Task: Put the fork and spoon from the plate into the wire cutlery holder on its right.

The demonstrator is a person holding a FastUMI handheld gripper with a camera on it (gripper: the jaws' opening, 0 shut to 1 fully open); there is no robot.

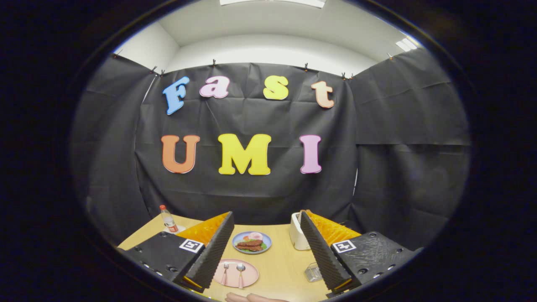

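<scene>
Now | ridged fingers point(310, 243) apart | fork point(225, 273), spoon point(241, 274) on round pink plate point(251, 274)

From my remote station I saw a light wooden table point(281, 256). Directly on it lay a pink plate point(248, 274) near the front, a blue plate point(241, 241) of food beyond it, a small bottle point(168, 219) on a white coaster point(179, 229) at the far left corner, a white container point(297, 235) at the far right, and the wire cutlery holder point(313, 272) right of the pink plate.
</scene>
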